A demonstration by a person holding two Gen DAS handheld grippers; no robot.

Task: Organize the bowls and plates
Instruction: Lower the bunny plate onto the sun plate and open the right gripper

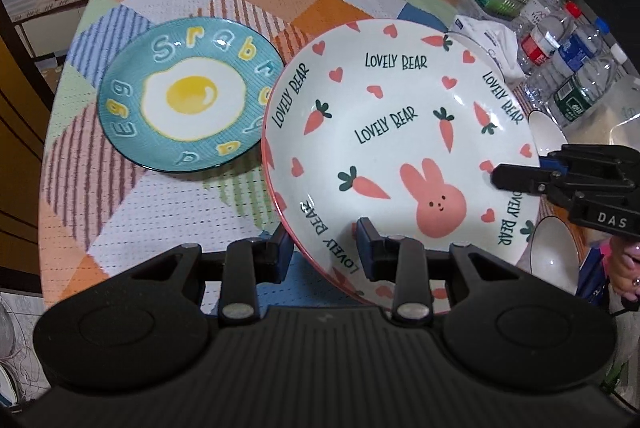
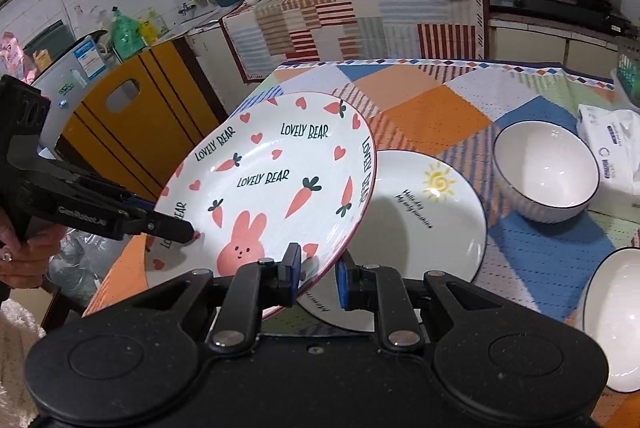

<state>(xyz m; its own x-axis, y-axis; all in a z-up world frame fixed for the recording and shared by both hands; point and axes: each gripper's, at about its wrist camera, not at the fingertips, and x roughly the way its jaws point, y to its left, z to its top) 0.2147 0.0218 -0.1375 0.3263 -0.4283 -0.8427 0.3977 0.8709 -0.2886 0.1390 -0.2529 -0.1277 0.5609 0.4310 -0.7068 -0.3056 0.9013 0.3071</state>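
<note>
A white plate with a pink bunny, carrots and "LOVELY BEAR" lettering [image 1: 400, 132] [image 2: 272, 184] hangs tilted above the patchwork tablecloth [image 1: 160, 212]. My left gripper [image 1: 324, 252] is shut on its near rim. My right gripper [image 2: 318, 278] is shut on another part of the same rim. Each gripper shows in the other's view, the right gripper [image 1: 500, 178] and the left gripper [image 2: 188, 230], clamped on the plate's edge. A teal fried-egg plate [image 1: 188, 96] lies flat to the left. A white plate with a sun drawing [image 2: 420, 228] lies partly under the lifted plate.
Two white bowls with dark rims [image 2: 546, 176] [image 2: 616, 316] stand on the right of the table. A tissue pack [image 2: 612, 144] and several water bottles [image 1: 568, 68] crowd the right edge. A yellow chair [image 2: 132, 116] stands beyond the table's left side.
</note>
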